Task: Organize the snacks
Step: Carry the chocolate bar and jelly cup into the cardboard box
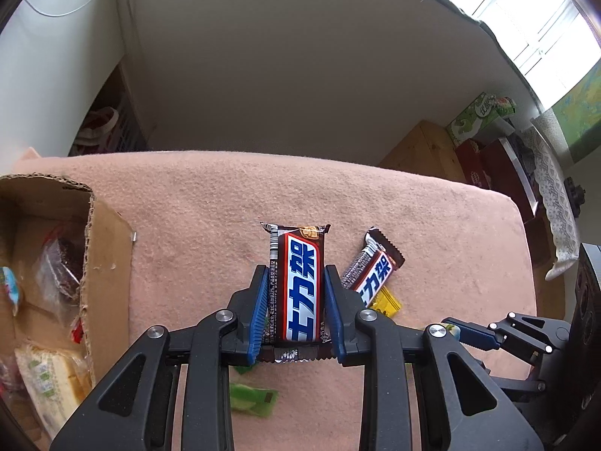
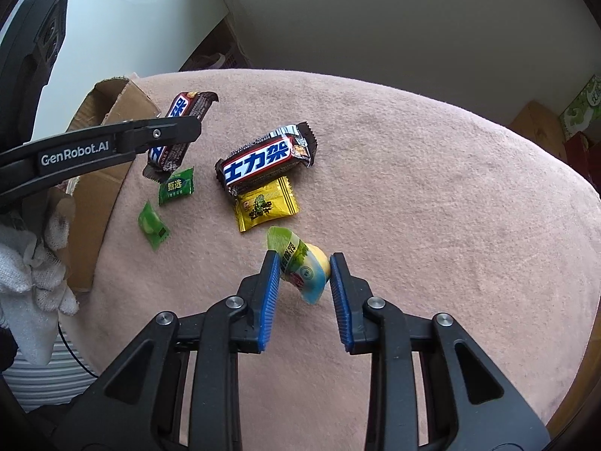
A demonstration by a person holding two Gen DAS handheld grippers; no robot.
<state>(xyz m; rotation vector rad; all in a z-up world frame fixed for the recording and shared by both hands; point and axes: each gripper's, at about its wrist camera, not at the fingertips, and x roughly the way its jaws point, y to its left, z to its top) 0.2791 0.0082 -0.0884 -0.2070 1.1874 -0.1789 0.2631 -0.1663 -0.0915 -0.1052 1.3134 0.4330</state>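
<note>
Surface: a pink fuzzy cloth [image 2: 413, 173] covers the table.
Box: an open brown cardboard box [image 1: 109, 248] stands at the left edge, with wrapped snacks inside.
Left gripper [image 1: 296, 274]: clenched on a brown chocolate bar with a blue-lettered white band [image 1: 296, 285], lifted above the cloth beside the box.
Loose snacks: two green candy packets [image 2: 175, 186], a second brown chocolate bar [image 2: 265, 159] overlapping a yellow square packet [image 2: 267, 205].
Right gripper [image 2: 305, 265]: jaws parted around a yellow-blue-green wrapped snack [image 2: 306, 267]; the left pad touches it, the right one I cannot tell.
</note>
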